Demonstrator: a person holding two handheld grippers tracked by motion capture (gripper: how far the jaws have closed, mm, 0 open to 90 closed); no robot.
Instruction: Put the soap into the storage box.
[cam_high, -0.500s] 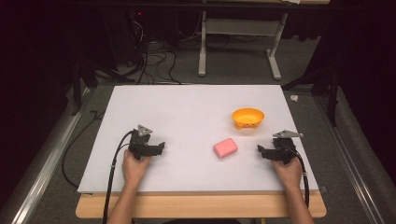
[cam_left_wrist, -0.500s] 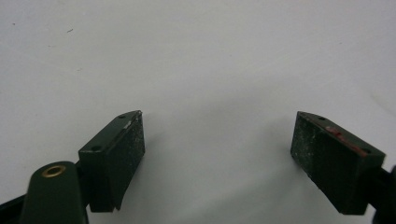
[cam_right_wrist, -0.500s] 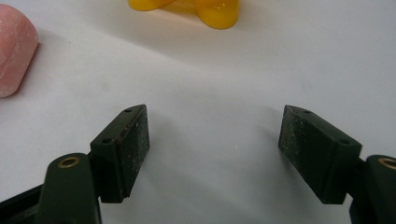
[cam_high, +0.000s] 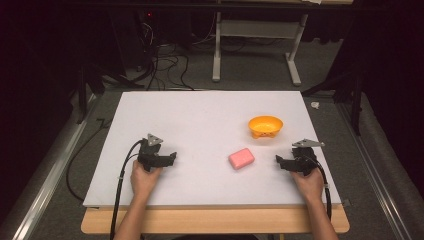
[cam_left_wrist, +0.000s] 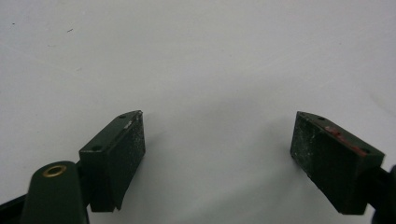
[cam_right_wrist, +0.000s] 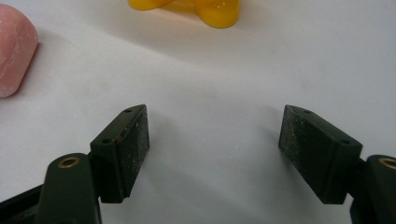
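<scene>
— What lies near the tongs?
— A pink soap (cam_high: 241, 158) lies on the white desk (cam_high: 200, 115), between both tongs and nearer the right tongs (cam_high: 279, 162). An orange bowl (cam_high: 265, 126) stands just past the soap. Nothing is in the way.
— How are the hands?
— Both hands rest low on the desk. The left tongs (cam_high: 172, 158) point at the soap. Both tongs are wide open and hold nothing.
— Anything cut off?
— In the right gripper view, the soap and bowl are cut by the edge.
</scene>
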